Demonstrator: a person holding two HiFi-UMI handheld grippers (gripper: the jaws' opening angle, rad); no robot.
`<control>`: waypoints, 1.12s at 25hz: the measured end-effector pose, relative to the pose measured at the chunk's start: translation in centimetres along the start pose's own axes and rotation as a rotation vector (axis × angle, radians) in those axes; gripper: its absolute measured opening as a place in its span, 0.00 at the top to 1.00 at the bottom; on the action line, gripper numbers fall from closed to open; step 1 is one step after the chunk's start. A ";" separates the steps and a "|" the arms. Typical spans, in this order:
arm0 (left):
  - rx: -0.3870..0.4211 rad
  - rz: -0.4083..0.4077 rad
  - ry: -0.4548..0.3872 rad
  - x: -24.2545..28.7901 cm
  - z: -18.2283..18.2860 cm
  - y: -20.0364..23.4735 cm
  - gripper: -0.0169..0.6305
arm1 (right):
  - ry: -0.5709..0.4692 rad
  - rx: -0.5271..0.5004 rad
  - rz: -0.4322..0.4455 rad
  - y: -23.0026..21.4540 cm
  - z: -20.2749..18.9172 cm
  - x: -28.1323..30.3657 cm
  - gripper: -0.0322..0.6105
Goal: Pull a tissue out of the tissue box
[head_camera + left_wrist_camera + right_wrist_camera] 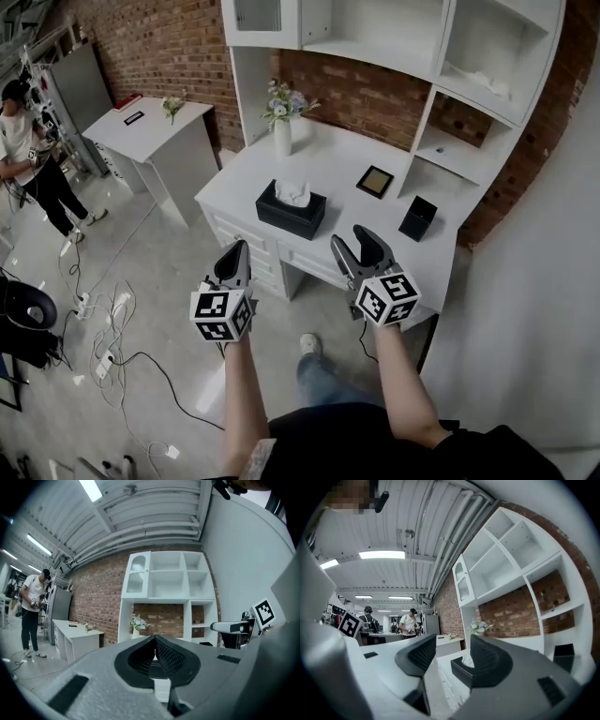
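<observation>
The black box [291,211] sat on the near left of the white surface [337,159], with a white tissue [293,193] standing up from its top. Both tongs hovered near it, apart from it. The left tongs [236,248] were clenched on nothing, and the right tongs [349,236] were released and empty. The only print was their square markers [386,298].

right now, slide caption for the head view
Left gripper shut and right gripper open, both short of the black tissue box on the white desk, its tissue untouched.

No legible text, label, brand, number or sign anywhere; any print too small or blurred.
</observation>
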State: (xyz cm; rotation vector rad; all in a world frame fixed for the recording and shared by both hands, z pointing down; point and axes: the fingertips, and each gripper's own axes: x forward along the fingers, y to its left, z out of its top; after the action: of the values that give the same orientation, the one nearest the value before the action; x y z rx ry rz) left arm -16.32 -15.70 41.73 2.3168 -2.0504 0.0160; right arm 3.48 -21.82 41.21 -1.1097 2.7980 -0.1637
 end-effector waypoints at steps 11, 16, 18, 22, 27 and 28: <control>-0.011 0.054 0.054 15.9 -0.6 7.3 0.96 | 0.123 0.039 0.083 -7.7 -3.8 17.0 0.63; -0.031 0.066 0.078 18.6 -1.2 9.1 0.96 | 0.161 0.048 0.082 -9.5 -4.8 19.7 0.63; -0.037 0.063 0.079 19.7 -1.2 9.4 0.96 | 0.173 0.050 0.080 -10.0 -5.1 20.4 0.63; -0.044 0.046 0.087 21.8 -1.2 9.7 0.96 | 0.193 0.052 0.074 -10.9 -5.4 21.8 0.63; -0.054 0.028 0.092 23.8 -1.2 10.5 0.96 | 0.231 0.019 0.095 -11.4 -5.6 23.5 0.63; -0.057 0.025 0.094 24.1 -1.2 10.6 0.96 | 0.247 0.009 0.103 -11.5 -5.7 23.8 0.63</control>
State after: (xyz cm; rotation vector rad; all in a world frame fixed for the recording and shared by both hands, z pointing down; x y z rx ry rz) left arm -23.89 -40.85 44.20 2.2129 -2.0073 0.0651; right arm -6.87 -46.19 46.68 -1.0030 3.0582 -0.3232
